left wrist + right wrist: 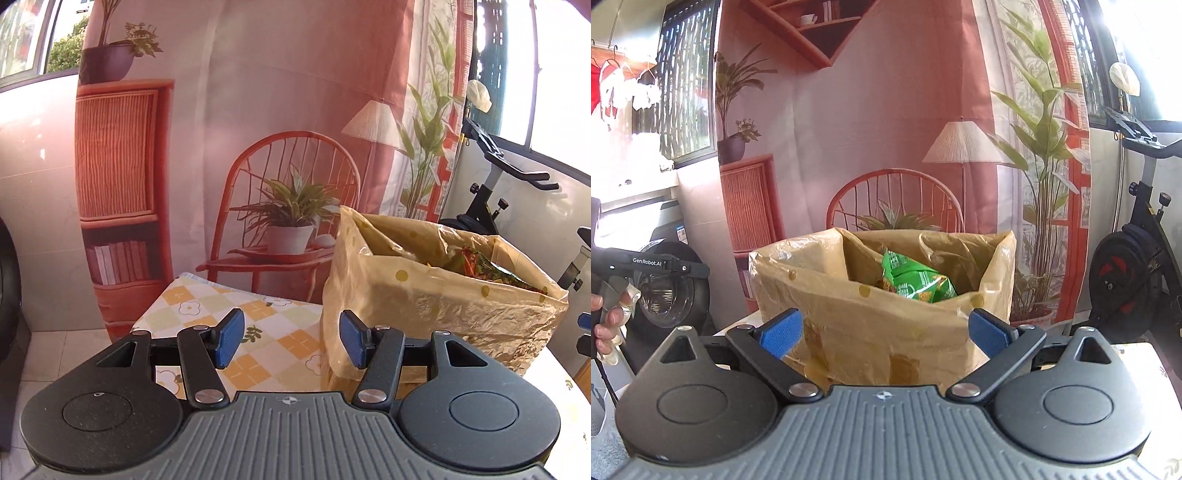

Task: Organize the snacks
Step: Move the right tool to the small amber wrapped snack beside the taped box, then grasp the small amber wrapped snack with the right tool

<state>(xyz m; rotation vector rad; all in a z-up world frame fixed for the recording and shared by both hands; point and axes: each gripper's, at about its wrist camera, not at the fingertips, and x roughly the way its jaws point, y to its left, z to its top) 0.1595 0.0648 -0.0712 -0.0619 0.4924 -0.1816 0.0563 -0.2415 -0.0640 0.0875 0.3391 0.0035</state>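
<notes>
You had both tools empty at this moment: your left hand-held gripper (291, 339) stood released about halfway with only the checked cloth of the desk (280, 343) showing between its blue pads (229, 338), and your right hand-held gripper (884, 332) stood released wide with nothing pinched. The snacks sat inside the yellow dotted plastic bag (871, 325) on the desk, a green packet (916, 282) near its far right inner corner and, in the left wrist view, a darker red-and-green packet (495, 269) leaning against the right wall. The bag stood just to the right of your left tool and directly ahead of your right tool, whose 2 pads framed its near wall. The main risk I judged was the film itself: it looked thin, crumpled and slack, so a jaw closing low would likely have caught the wall instead of a packet and dragged or tipped the whole bag. The rim sagged inward on the left, which could have snagged a finger going in. The packets looked puffy and slick, so a shallow pinch might have slipped. The bag stood close to the desk's right edge, so a sideways shove could have pushed it off.
</notes>
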